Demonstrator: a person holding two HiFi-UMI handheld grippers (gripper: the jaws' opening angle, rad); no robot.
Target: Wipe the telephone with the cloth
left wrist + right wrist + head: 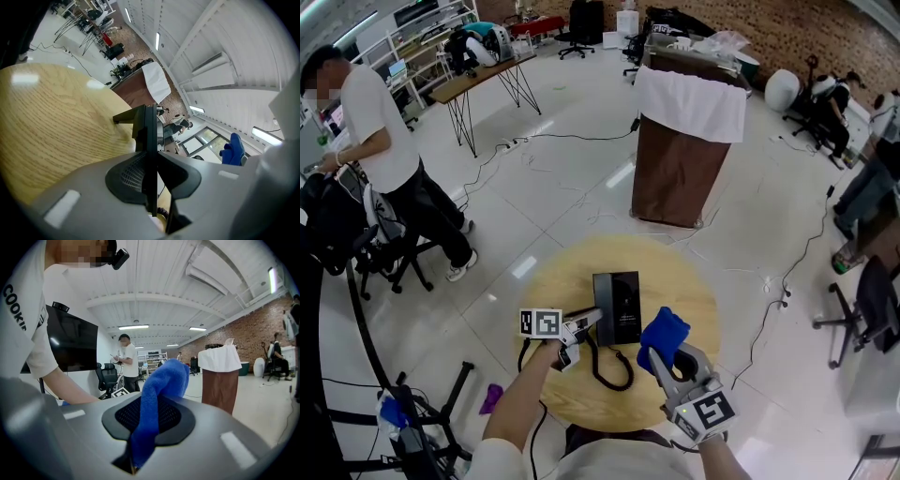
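Head view puts the left gripper (591, 319) at centre-left of the frame, pinching the left edge of the telephone (617, 306). The telephone is a black slab at the middle of the round wooden surface (694, 281), and its cord (614, 373) loops toward the lower edge. Left gripper view agrees, with the jaws pressed on a thin black edge. The telephone looks rigid, smooth and fairly light, so it may slide on the wood when rubbed. A hold on its side edge, clear of the face, seems apt.

Just right of it, the right gripper (660, 356) clamps the blue cloth (664, 333). Whether cloth and telephone touch I cannot tell. The cloth is soft and limp, so it wants a bunched grip with a free fold for wiping.

Around them are a person (380, 141) at upper left, a brown stand (680, 173) under a white sheet (692, 103) at top centre, and chairs (862, 314) and a brick wall (787, 33) at right.
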